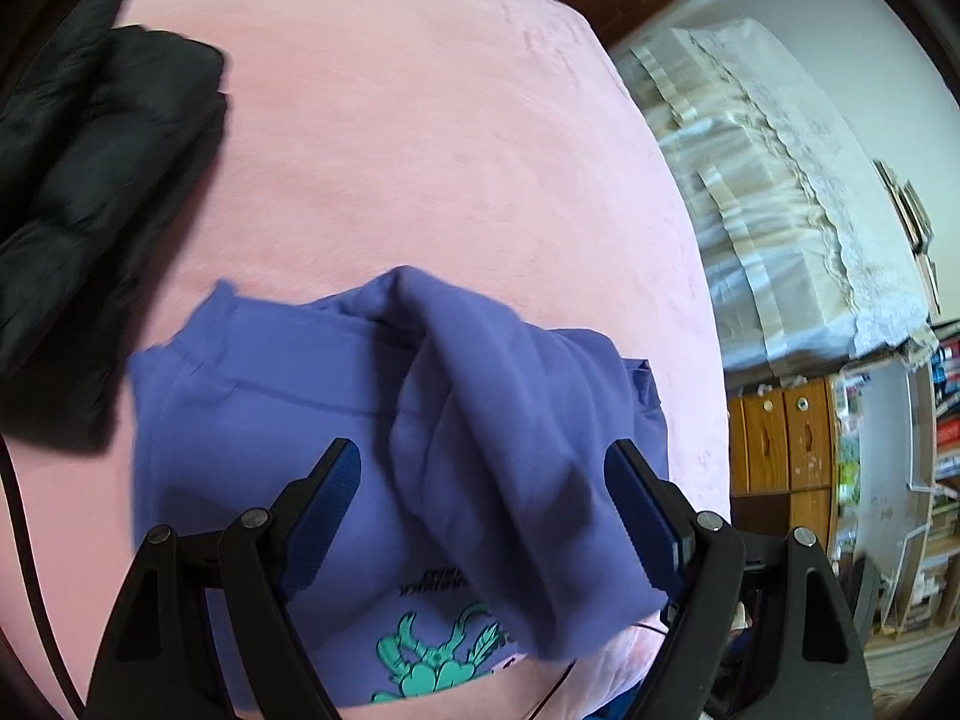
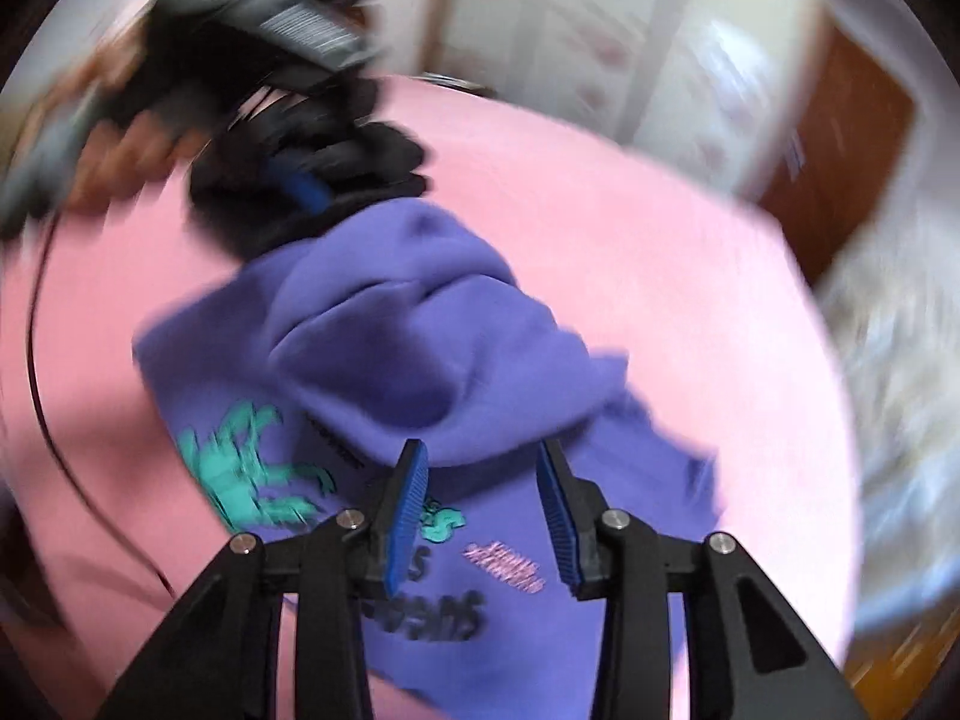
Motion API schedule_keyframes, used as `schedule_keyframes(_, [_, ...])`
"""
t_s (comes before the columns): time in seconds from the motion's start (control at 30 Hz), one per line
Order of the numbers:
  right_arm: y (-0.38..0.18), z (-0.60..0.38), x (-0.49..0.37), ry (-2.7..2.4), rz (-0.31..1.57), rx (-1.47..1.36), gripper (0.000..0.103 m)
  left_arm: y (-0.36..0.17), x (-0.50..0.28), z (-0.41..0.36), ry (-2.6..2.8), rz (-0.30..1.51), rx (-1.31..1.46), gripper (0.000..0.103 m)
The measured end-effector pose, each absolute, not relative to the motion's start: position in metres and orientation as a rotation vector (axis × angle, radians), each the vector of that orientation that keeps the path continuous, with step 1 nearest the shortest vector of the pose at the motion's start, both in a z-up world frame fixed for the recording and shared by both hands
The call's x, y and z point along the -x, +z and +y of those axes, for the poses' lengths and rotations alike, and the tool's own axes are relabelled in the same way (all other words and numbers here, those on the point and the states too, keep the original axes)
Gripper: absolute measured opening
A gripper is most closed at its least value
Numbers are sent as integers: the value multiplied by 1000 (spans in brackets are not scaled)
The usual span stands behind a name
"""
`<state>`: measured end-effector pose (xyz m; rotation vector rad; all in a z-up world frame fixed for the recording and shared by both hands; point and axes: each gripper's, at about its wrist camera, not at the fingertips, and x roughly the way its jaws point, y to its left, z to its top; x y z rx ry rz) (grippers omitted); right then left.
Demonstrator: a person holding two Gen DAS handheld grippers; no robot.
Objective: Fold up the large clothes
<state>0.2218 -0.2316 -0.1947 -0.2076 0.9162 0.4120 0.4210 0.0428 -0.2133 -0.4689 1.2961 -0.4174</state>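
A purple sweatshirt [image 1: 270, 432] with a teal print [image 1: 438, 660] lies partly folded on the pink bed cover [image 1: 420, 120]. One sleeve [image 1: 480, 396] is draped diagonally across its body. My left gripper [image 1: 483, 462] hangs just above it, open wide, with the sleeve fold showing between the blue pads but not pinched. The right wrist view is blurred. In it, my right gripper [image 2: 483, 450] stands part open over the sweatshirt [image 2: 390, 324], near the bunched sleeve's lower edge, with nothing clamped. One blue pad [image 2: 303, 189] of the left gripper shows at the garment's far side.
A black padded jacket [image 1: 90, 180] lies folded on the bed to the left, close to the sweatshirt. A thin dark cable [image 1: 24, 540] runs along the left edge. Beyond the bed's right edge stand a cloth-covered piece of furniture [image 1: 780, 180], a wooden cabinet [image 1: 780, 438] and shelves.
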Motion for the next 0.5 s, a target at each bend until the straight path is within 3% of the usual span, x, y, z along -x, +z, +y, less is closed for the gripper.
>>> schedule_keyframes(0.3, [-237,-261,-293,310,1141,-328,39,-268,-472,14,-475,1432,515,74])
schedule_keyframes(0.37, [-244,-255,-306,303,1160,-362,40,-275,-481,12,-476,1454,527,63])
schedule_keyframes(0.47, [-251,-249,-320,301,1176,-360,41,-282,-486,13,-469,1472,539,32])
schedule_keyframes(0.5, [-253,-247,-322,301,1185,-361,41,-283,-487,14,-453,1472,535,16])
